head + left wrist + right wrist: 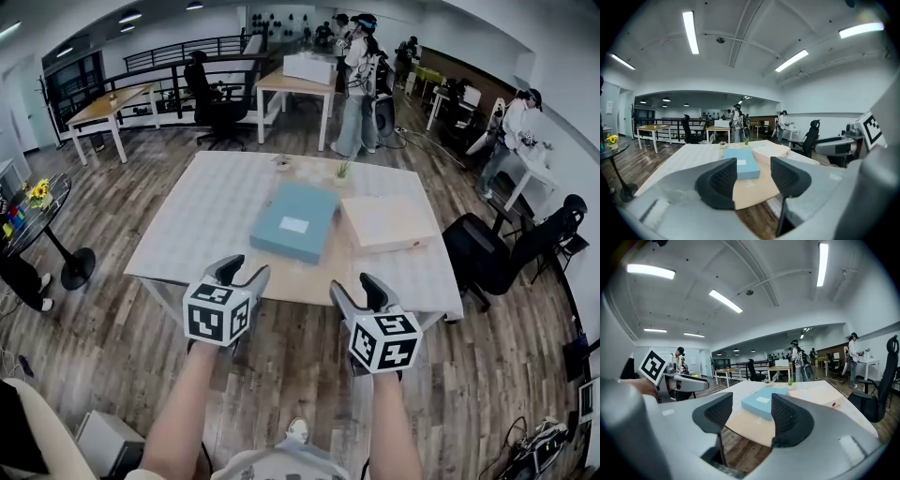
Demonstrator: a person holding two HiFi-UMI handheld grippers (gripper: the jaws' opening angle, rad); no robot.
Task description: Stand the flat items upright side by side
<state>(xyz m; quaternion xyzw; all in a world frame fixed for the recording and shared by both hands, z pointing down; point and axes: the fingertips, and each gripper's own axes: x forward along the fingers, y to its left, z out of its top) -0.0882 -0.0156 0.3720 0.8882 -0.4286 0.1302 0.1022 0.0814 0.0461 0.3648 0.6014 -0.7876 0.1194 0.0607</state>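
Left hand-held gripper [243, 272] and right hand-held gripper [358, 290]: jaws apart, empty. Just ahead, the worktop [201, 217] carries a tan board [302, 277], blue box [295, 221] and beige box [386, 222], all flat.

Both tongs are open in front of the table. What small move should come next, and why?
Probably move both forward toward the blue box: it lies flat on the table, not yet upright, and the left tongs and right tongs are open, empty and short of the table's near edge.
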